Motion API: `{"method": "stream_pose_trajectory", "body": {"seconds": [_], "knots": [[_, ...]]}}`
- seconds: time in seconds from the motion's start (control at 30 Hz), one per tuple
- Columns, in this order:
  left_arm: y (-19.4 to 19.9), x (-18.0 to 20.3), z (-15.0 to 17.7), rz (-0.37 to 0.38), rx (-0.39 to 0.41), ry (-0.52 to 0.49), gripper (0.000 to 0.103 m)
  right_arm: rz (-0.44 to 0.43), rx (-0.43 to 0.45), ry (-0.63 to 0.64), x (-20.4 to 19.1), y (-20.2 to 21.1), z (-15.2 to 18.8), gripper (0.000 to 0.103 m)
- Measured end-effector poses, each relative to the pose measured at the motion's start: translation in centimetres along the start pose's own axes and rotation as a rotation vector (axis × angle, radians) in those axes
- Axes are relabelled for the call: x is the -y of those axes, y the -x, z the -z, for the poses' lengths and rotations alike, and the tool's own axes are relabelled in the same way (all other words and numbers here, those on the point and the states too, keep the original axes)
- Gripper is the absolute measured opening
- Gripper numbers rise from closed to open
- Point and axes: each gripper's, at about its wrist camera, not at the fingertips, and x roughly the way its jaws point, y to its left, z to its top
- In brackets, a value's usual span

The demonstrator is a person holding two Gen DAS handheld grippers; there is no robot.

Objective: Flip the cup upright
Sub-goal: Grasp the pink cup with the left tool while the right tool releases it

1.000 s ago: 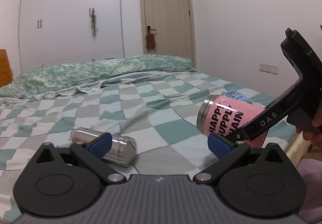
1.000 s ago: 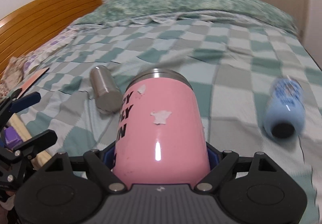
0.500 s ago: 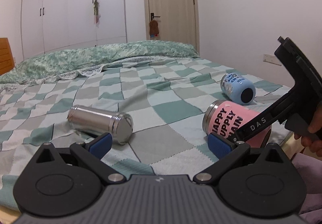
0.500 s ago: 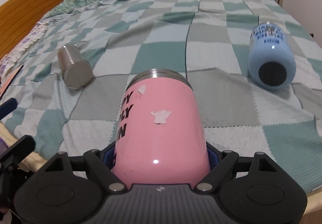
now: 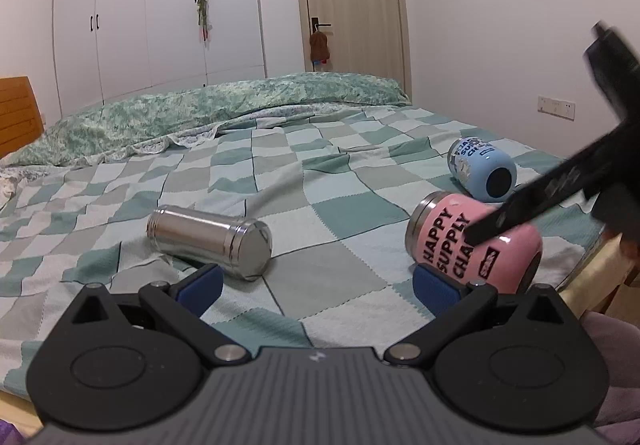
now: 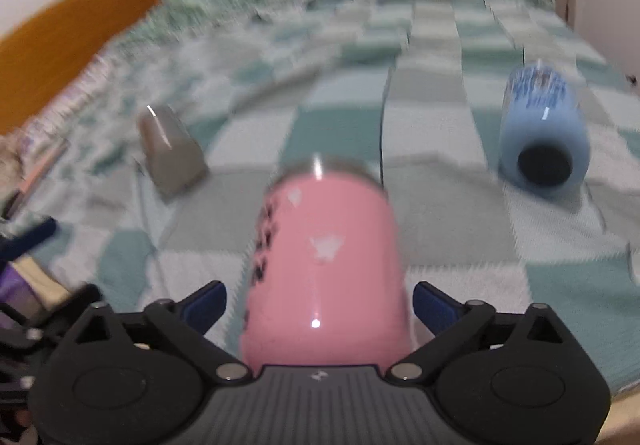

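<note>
Centrally in the right wrist view, the pink cup (image 6: 326, 265) lies on its side on the bed's checkered blanket (image 6: 452, 221), metal rim pointing away from the camera, printed lettering along its left flank. The right gripper (image 6: 320, 303) stands released: its blue-padded fingers (image 6: 204, 303) are spread to either side of the cup's base, each with a visible gap to the pink wall. This view is motion-blurred.

From the left wrist view, the same pink cup (image 5: 474, 241) rests near the right edge of the bed, with a black finger of the right gripper (image 5: 520, 211) crossing above its side. Just behind it lies a blue cup (image 5: 482, 175), also on its side, dark base toward the camera. A steel canister (image 5: 210, 235) lies on its side to the left, well apart from both cups.

The left gripper (image 5: 316, 287) is likewise released, fingers wide and grasping nothing, hovering over the blanket (image 5: 320, 273) near the bed's front edge.
</note>
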Motion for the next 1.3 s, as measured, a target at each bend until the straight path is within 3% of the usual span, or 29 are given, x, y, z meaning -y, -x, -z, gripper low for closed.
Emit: {"method": "stream_pose_trajectory", "body": {"seconds": [0.23, 0.47, 0.63, 0.77, 0.97, 1.3], "knots": [[-0.5, 3.3, -2.6, 0.005, -0.022, -0.010, 0.103, 0.023, 0.141, 0.045, 4.8, 5.1, -0.7, 0.103], [-3.6, 7.3, -6.3, 0.047, -0.157, 0.054, 0.103, 0.073, 0.178, 0.118, 9.8, 7.0, 0.4, 0.103], [-6.3, 9.6, -8.2, 0.057, -0.257, 0.070, 0.103, 0.091, 0.194, 0.198, 12.2, 7.1, 1.1, 0.103], [-9.3, 10.9, -9.0, -0.006, -0.378, 0.069, 0.103, 0.095, 0.205, 0.254, 13.1, 6.7, 1.3, 0.103], [-12.9, 10.7, -9.1, -0.035, -0.517, 0.148, 0.103, 0.087, 0.212, 0.318, 13.8, 5.6, 1.3, 0.103], [-16.8, 11.5, -8.6, -0.068, -0.619, 0.163, 0.103, 0.064, 0.211, 0.332, 15.5, 4.1, 1.4, 0.103]]}}
